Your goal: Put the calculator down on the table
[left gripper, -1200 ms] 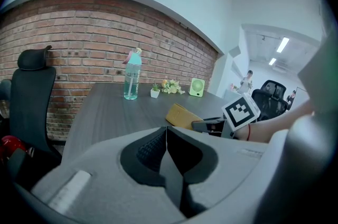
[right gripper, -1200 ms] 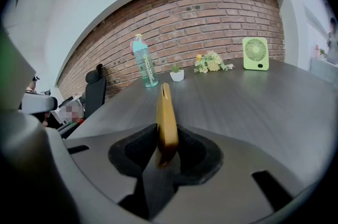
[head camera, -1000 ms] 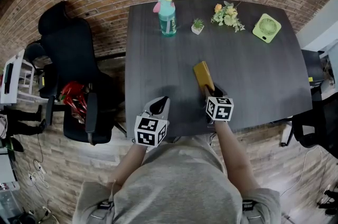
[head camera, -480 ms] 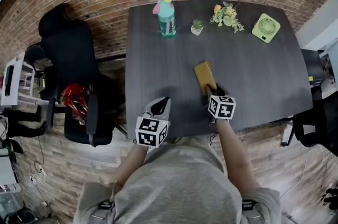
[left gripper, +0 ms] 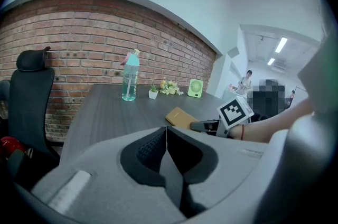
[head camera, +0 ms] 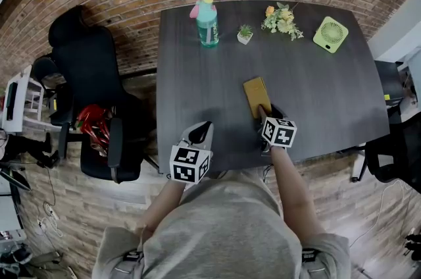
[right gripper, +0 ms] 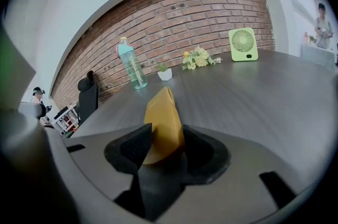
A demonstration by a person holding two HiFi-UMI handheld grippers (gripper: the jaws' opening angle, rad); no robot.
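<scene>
Two claws are mine here. On my right gripper (right gripper: 168, 130) the jaws are easing apart with the near end of the yellow calculator (head camera: 256, 96) between them, the pads not pinching it. The calculator lies flat on the dark table (head camera: 197, 74), right of the table's middle and toward its near edge. My left gripper (left gripper: 166, 130) hovers over the table's near edge, jaws pressed together on nothing. Along the table's far edge stand a teal water bottle (head camera: 208, 22), a small potted plant (head camera: 245, 33), a flower bunch (head camera: 283, 20) and a green fan (head camera: 331, 34).

Grey short-sleeved T-shirt (head camera: 223, 231), red wristband (left gripper: 243, 132) — grey left gripper (head camera: 202, 127), right gripper (head camera: 264, 114), black-and-white marker cubes (head camera: 189, 163).
</scene>
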